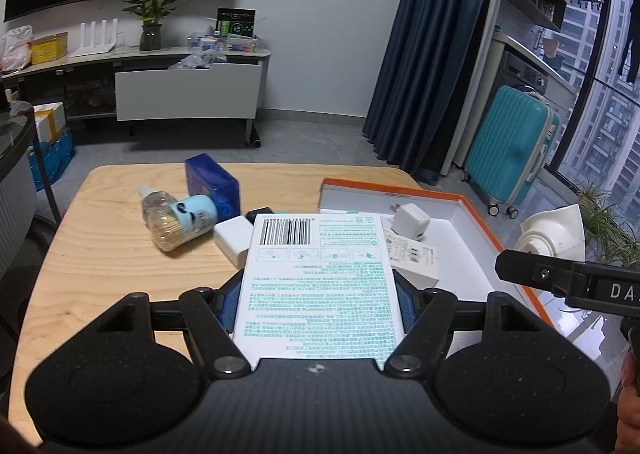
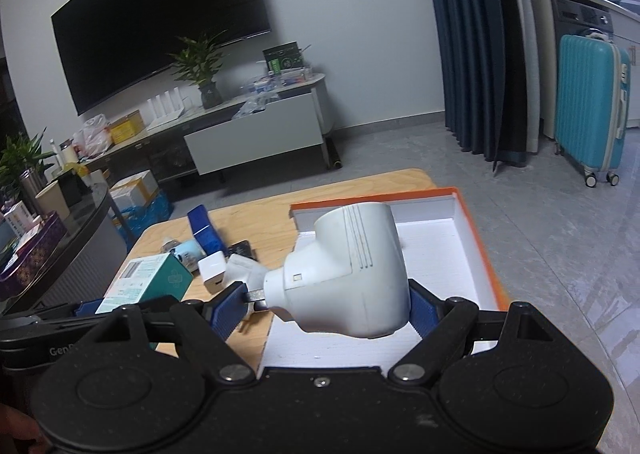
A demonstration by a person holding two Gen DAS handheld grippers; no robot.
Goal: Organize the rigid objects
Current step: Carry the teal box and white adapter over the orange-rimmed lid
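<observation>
My left gripper (image 1: 316, 304) is shut on a white carton (image 1: 316, 278) with green print and a barcode, its blue pads pressing both sides. The carton hangs over the near left edge of the orange-rimmed white tray (image 1: 480, 221). My right gripper (image 2: 326, 308) is shut on a bulky white plug adapter (image 2: 352, 274) above the tray's (image 2: 472, 230) near left corner. One pad presses on the adapter's metal prong. In the left wrist view that adapter (image 1: 552, 238) shows at the right edge. A white charger (image 1: 412, 225) and a small labelled box (image 1: 416, 260) lie in the tray.
On the wooden table (image 1: 100, 266) left of the tray lie a blue box (image 1: 212, 181), a clear bottle (image 1: 156, 201), a toothpick jar (image 1: 184, 221), a white power brick (image 1: 234, 240) and a small black object (image 1: 260, 211). A teal suitcase (image 2: 592, 105) stands on the floor beyond.
</observation>
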